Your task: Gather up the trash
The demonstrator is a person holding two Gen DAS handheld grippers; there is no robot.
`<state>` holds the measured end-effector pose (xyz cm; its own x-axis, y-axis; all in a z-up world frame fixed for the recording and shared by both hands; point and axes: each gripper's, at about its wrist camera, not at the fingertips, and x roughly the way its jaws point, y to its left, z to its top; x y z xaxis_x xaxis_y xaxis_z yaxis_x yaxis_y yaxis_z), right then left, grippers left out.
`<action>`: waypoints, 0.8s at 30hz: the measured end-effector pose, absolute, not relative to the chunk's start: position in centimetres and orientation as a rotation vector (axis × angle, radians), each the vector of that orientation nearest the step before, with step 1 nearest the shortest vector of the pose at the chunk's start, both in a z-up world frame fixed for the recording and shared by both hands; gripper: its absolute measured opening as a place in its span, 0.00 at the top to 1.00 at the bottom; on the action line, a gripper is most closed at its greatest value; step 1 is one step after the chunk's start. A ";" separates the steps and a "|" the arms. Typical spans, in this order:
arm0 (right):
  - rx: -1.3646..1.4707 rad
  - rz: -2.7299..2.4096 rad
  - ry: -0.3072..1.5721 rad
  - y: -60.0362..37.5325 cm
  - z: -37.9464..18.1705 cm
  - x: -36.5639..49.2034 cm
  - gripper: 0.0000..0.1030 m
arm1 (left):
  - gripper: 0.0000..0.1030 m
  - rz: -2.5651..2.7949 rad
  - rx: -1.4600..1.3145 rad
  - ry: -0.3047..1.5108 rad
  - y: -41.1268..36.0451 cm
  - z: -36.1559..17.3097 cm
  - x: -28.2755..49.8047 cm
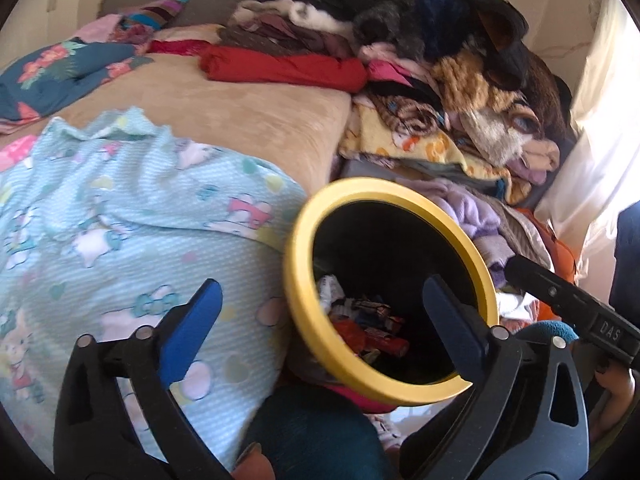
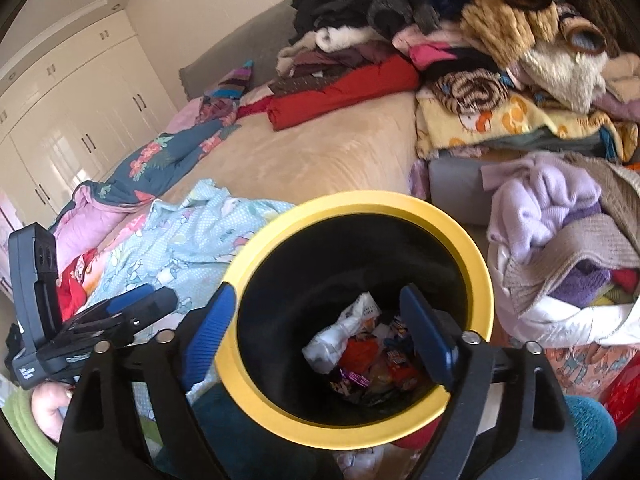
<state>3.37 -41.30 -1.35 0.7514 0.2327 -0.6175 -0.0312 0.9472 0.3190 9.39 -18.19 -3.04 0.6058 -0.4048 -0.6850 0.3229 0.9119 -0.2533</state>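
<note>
Looking through the left wrist view first: left gripper point(image 1: 320, 324) spread wide, nothing between the blue pads, one finger point(image 1: 192, 332) over the light blue printed blanket point(image 1: 132, 216), the other finger point(image 1: 452, 320) across the mouth of the yellow-rimmed bin point(image 1: 298, 304). Bin tilted toward the camera, standing near and slightly right of centre, against the bed's near edge. Inside, a heap of wrappers point(image 1: 368, 332) in red, white and dark colours, so probably a good share of the collecting already done. No loose trash visible on the tan bedcover point(image 1: 240, 108) or among the clothes pile point(image 1: 420, 40) at far right, though blur and folds could hide small pieces. Right gripper point(image 1: 568, 304) entering from the right edge, just beside the bin's rim.

Turning to the right wrist view: right gripper point(image 2: 324, 332) likewise parted and empty, hanging directly above the bin point(image 2: 478, 264), left pad outside the rim, right pad over the opening. Wrappers and a crumpled white piece point(image 2: 344, 336) lying at the bottom, well below the fingertips. Left gripper point(image 2: 120, 312) off to the left, above the blanket. Lilac garments point(image 2: 540, 196) to the right, untouched. Likely remaining: scanning the bedding for stray litter, or finishing up.
</note>
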 end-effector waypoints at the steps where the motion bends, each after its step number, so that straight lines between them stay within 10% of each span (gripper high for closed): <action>1: 0.291 0.150 0.688 -40.7 -1.1 3.1 0.14 | 0.11 -0.408 -0.115 0.811 -17.5 -2.8 9.1; 24: 0.106 0.211 0.328 -33.3 2.0 -2.8 0.06 | 0.11 -0.225 -0.123 0.543 -9.4 0.5 1.3</action>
<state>-2.78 -33.31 2.00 0.9251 0.2226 -0.3077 -0.1883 0.9724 0.1374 1.33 -9.40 0.47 0.8325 -0.2442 -0.4973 0.1794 0.9681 -0.1749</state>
